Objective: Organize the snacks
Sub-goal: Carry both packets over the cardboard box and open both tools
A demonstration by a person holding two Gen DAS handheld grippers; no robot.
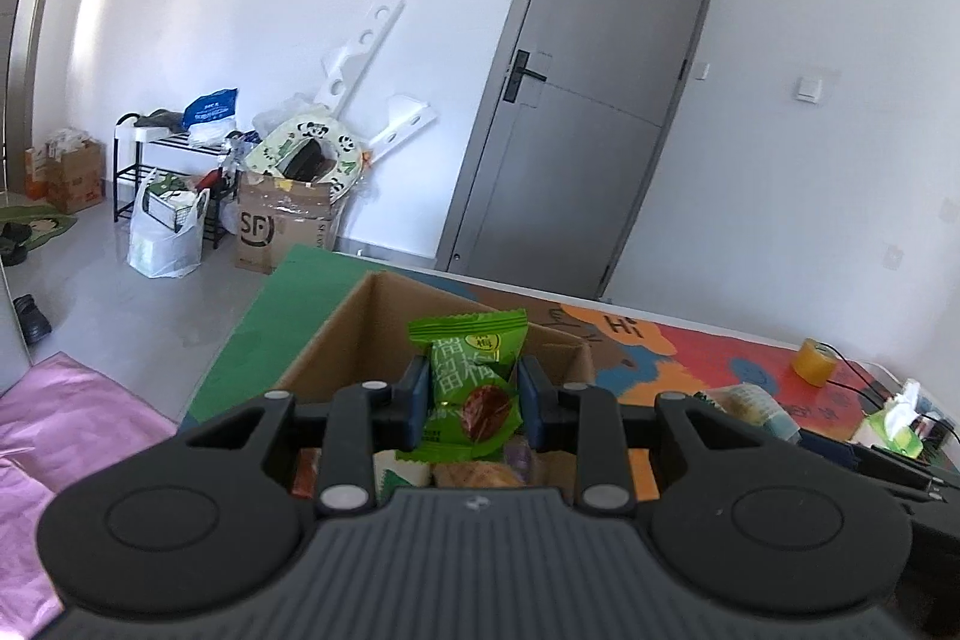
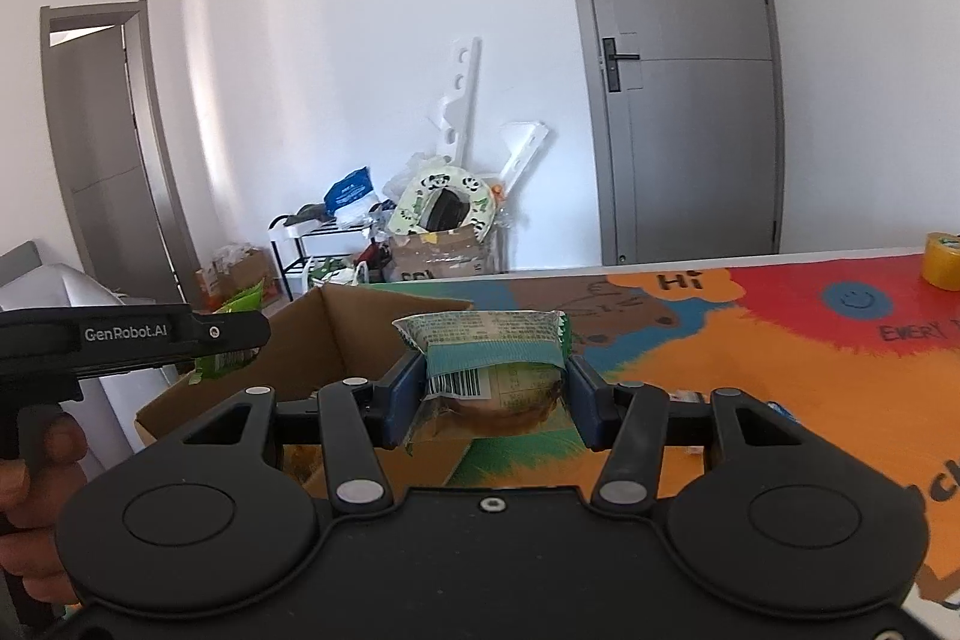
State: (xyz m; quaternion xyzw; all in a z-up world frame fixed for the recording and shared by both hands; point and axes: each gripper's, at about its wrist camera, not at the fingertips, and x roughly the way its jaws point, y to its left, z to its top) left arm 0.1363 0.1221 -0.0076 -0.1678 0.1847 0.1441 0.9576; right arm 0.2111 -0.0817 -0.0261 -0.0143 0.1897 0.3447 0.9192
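1. The left gripper is clamped narrowly on a green plum-candy packet, held upright over the open cardboard box. Judging by that, lower it well inside before letting go, so it lands among the snacks already there.
2. The right gripper is closed wider on a wrapped pastry, near the box's right wall. It should probably clear that wall first, then release without crowding the left gripper.
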